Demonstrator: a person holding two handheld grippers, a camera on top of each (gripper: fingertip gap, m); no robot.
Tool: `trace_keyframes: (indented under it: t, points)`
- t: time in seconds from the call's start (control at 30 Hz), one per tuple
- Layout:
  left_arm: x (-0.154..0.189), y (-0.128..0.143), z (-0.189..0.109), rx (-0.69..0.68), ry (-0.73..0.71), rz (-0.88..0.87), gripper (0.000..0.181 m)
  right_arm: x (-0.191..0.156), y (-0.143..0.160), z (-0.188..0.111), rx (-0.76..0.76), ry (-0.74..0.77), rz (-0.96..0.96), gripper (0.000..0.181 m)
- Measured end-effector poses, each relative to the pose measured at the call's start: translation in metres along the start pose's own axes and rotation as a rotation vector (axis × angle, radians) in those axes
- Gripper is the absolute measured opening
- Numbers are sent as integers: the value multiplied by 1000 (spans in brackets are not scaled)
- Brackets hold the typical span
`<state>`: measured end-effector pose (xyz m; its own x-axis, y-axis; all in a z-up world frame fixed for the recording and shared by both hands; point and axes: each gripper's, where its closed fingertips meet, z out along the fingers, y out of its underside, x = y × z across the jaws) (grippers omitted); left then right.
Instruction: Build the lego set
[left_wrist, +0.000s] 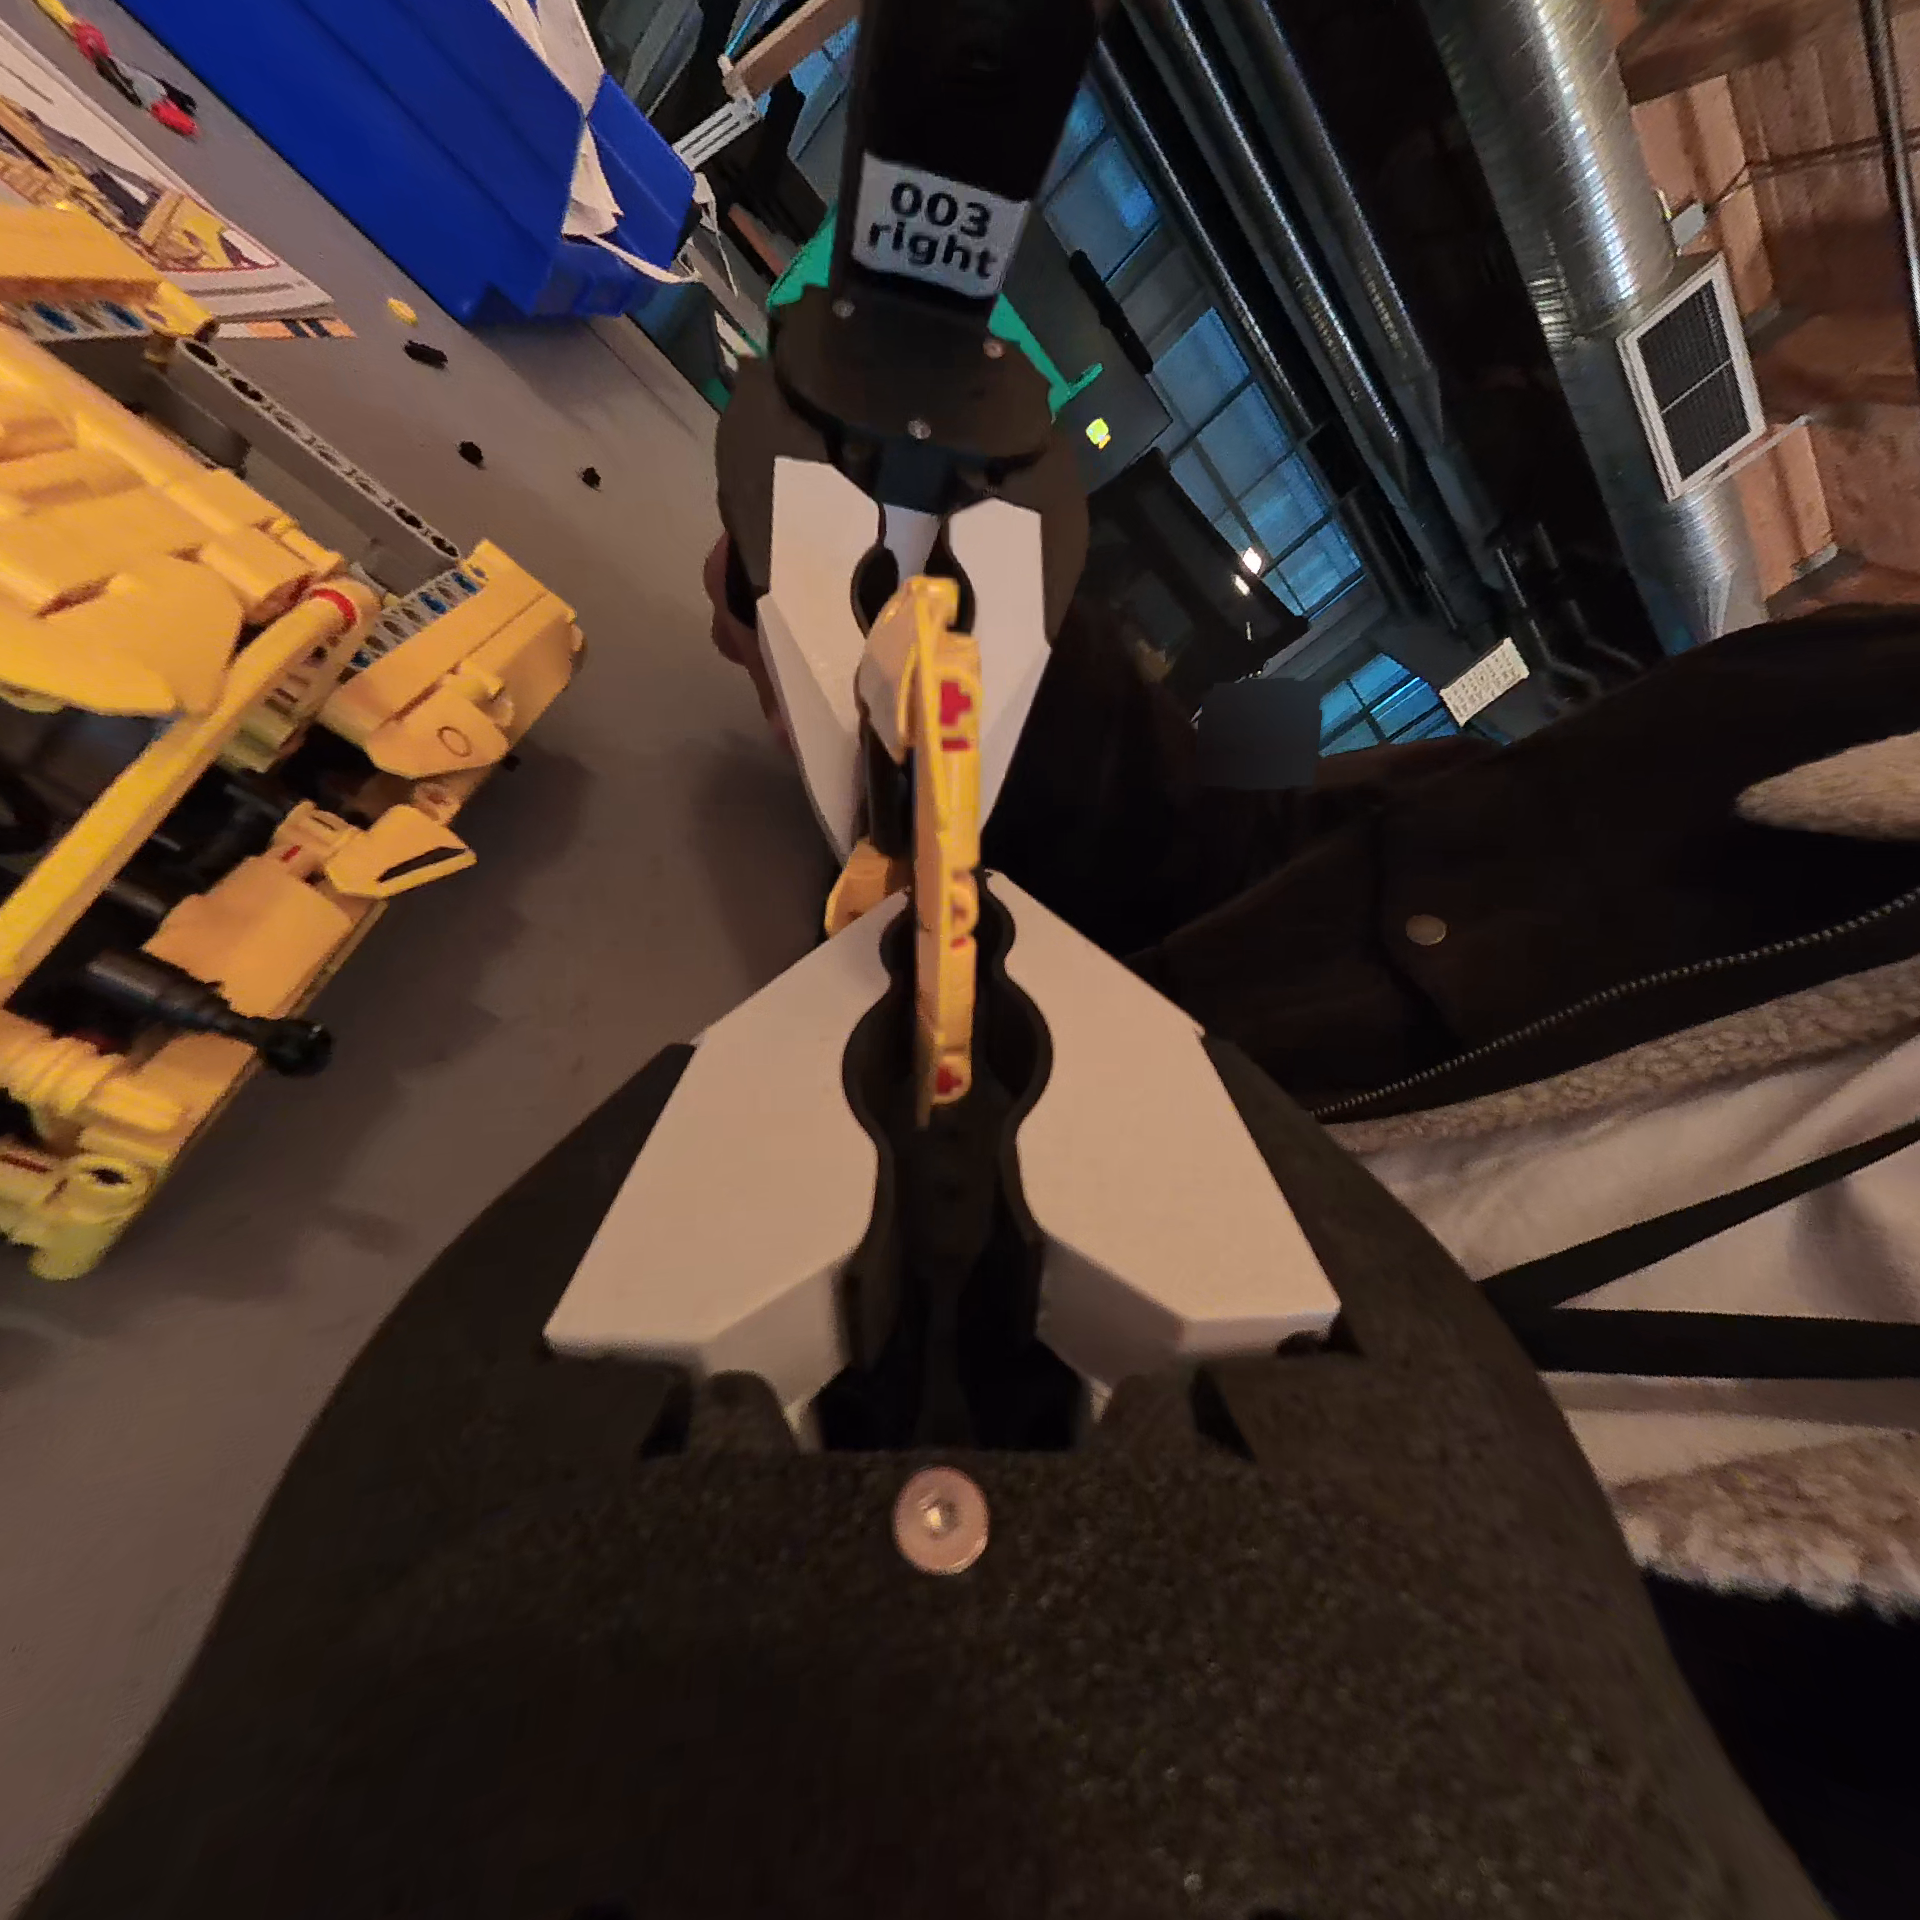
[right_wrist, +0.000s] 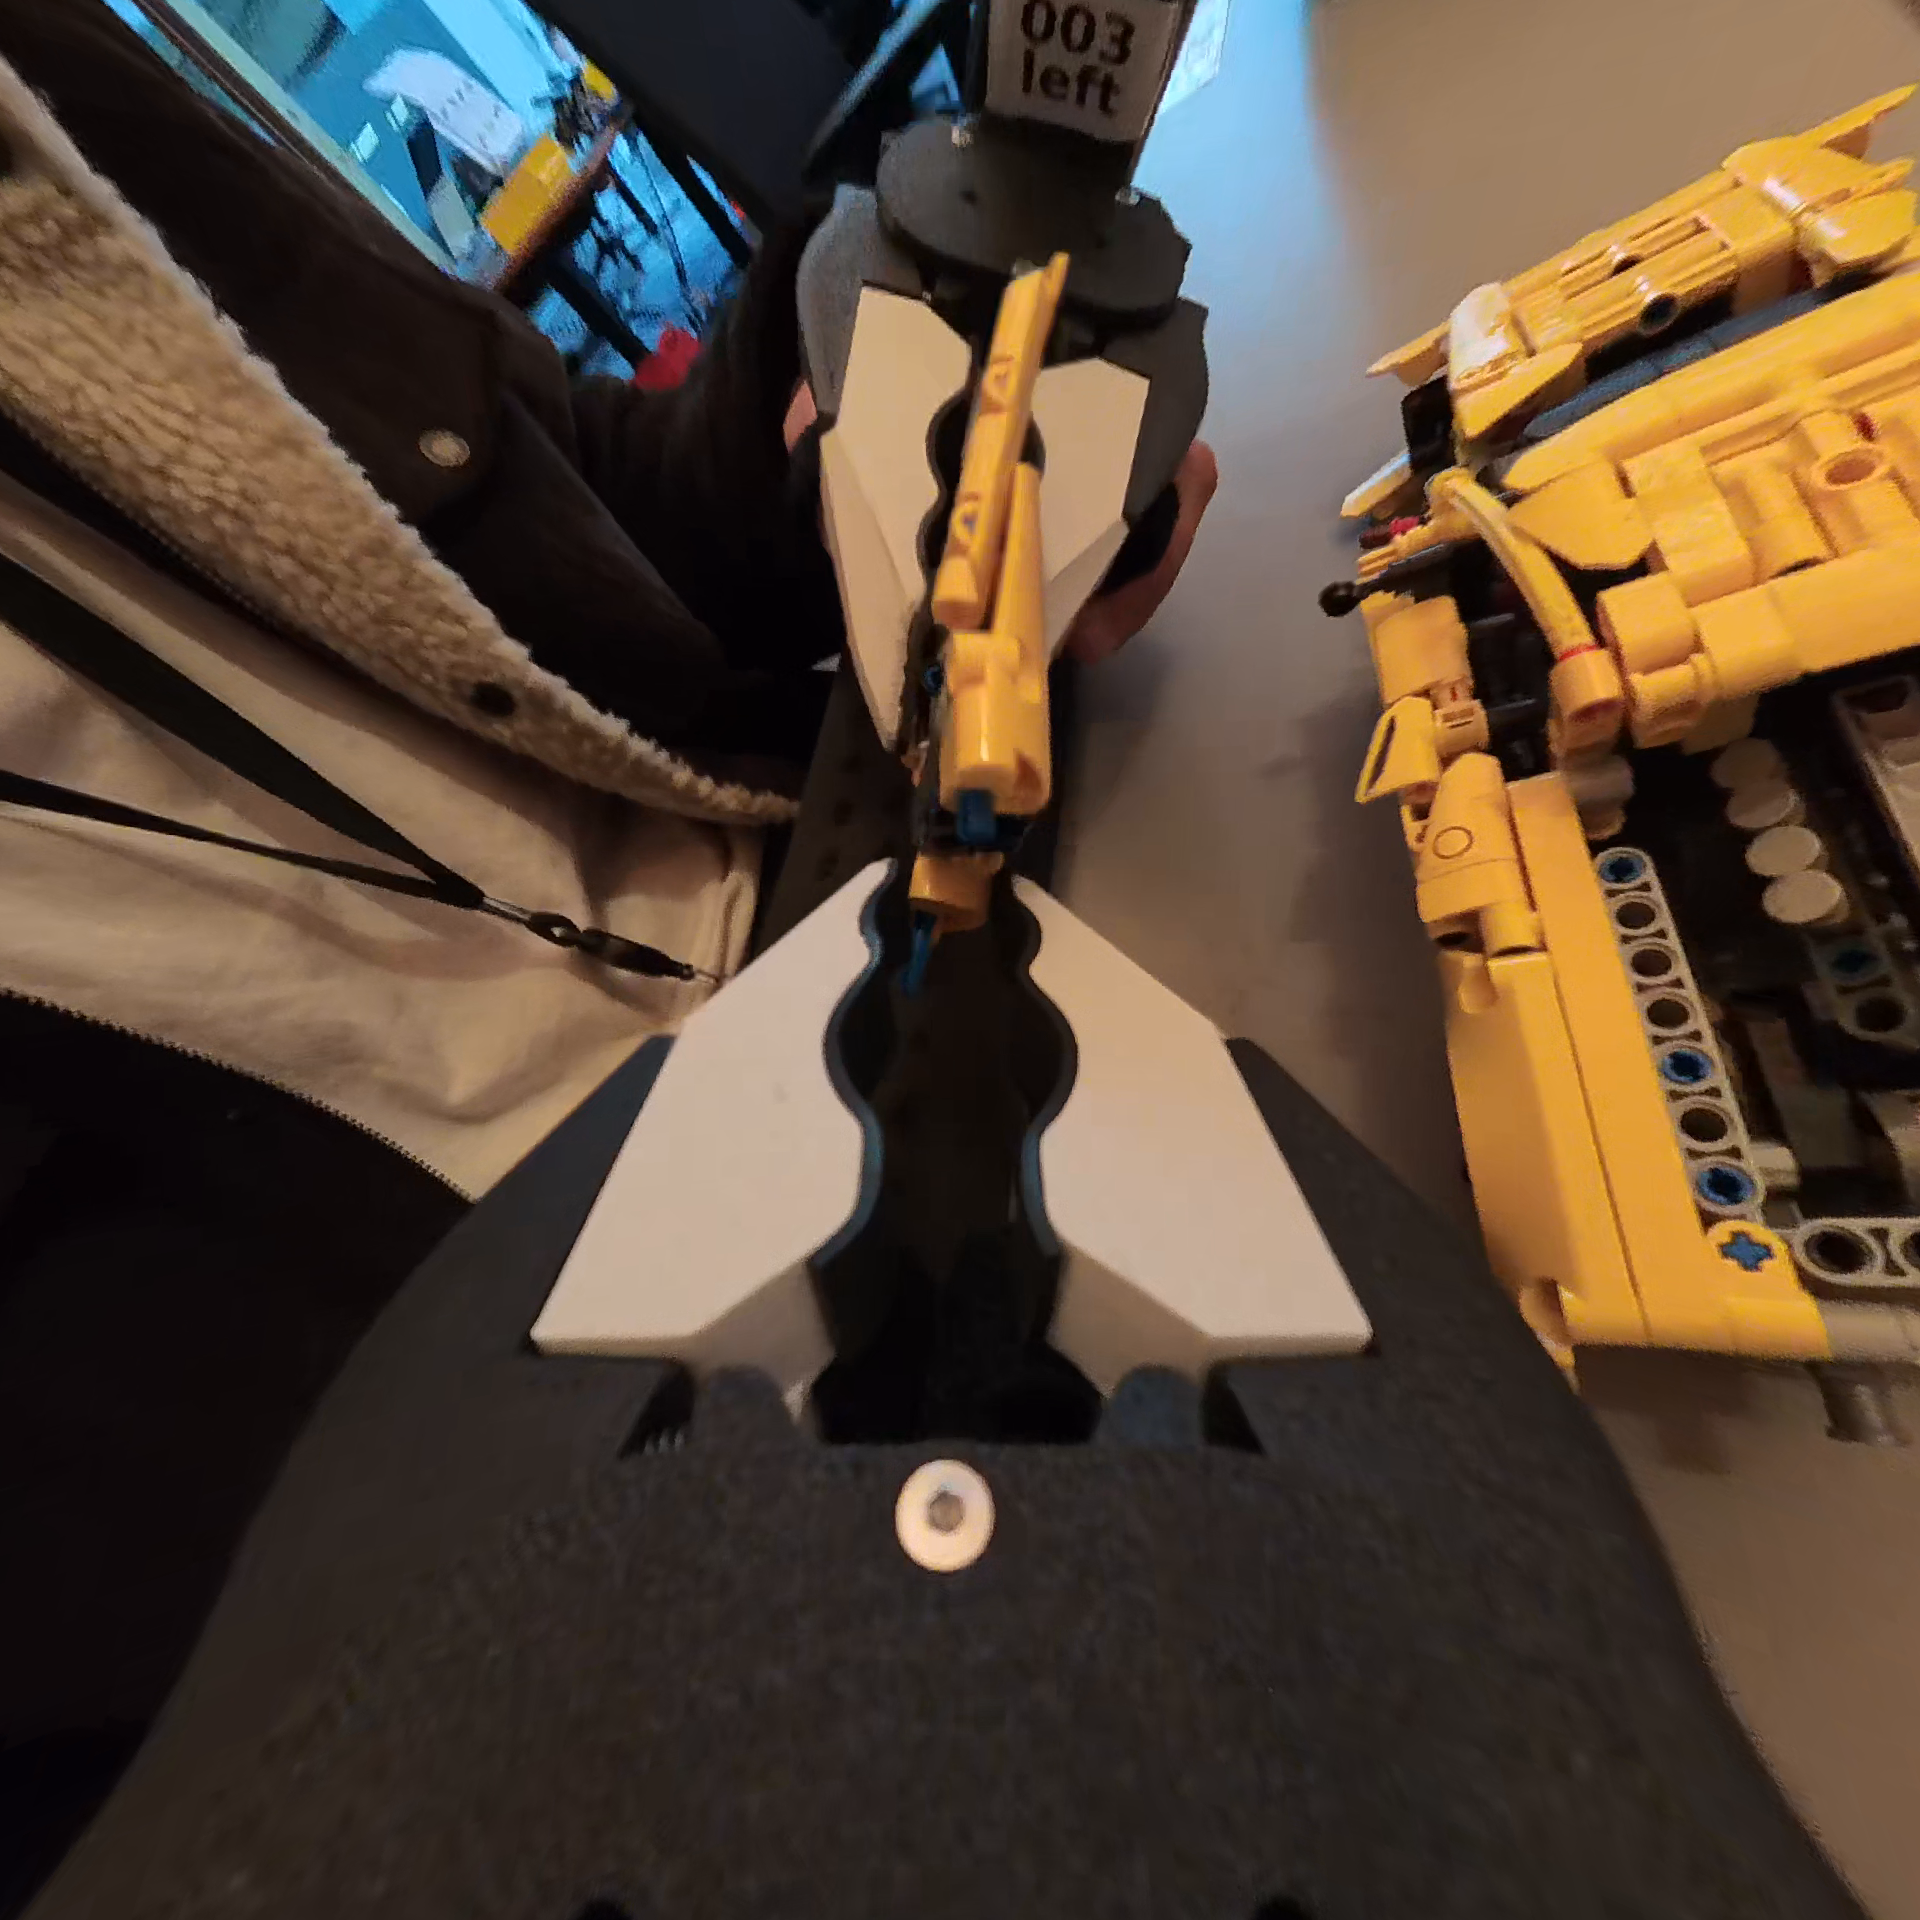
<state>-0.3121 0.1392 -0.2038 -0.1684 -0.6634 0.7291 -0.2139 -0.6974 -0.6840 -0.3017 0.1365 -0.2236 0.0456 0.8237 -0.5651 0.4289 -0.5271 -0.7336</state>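
Observation:
A long thin yellow Lego sub-assembly (left_wrist: 940, 748) with red pins is held in the air between both grippers. My left gripper (left_wrist: 943, 899) is shut on one end, which reaches deep between its white fingers. My right gripper (left_wrist: 914, 831) faces it from above in the left wrist view and is shut on the other end. In the right wrist view the sub-assembly (right_wrist: 1003, 499) shows a blue pin at its near end, which sits between the tips of my right gripper (right_wrist: 951, 878). The left gripper (right_wrist: 982, 696) holds it from the far side. The large yellow Lego vehicle model (left_wrist: 208, 727) (right_wrist: 1662, 727) lies on the grey table beside them.
Blue bins (left_wrist: 416, 156) and an instruction booklet (left_wrist: 125, 208) lie at the far end of the table (left_wrist: 623, 935). Small loose black pieces (left_wrist: 471, 453) lie near the model. A person's fleece-lined jacket (left_wrist: 1558, 935) (right_wrist: 312, 520) is close on the other side. Both grippers' tips are close together, under 4 cm apart.

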Motion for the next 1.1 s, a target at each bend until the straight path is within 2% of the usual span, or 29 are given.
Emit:
trace_keyframes:
  t: [0.13,0.5,0.7,0.83,0.9,1.03,1.1]
  points:
    - [-3,1,2,-12,-55,53,7,3,0,-4,57,4,10,16]
    - [-3,0,2,-10,-108,142,7,1,1,-8,68,16,-7,16]
    - [2,9,5,-69,-39,91,7,0,5,-4,20,31,-36,16]
    - [1,18,9,-128,-39,76,6,-4,18,0,-73,0,-27,16]
    - [0,23,12,-159,-53,89,7,-3,25,3,-130,6,-50,16]
    - [0,21,12,-151,-105,175,7,-2,20,-1,-54,-10,-9,15]
    - [-8,27,12,-200,-173,212,7,5,28,3,-86,32,-25,16]
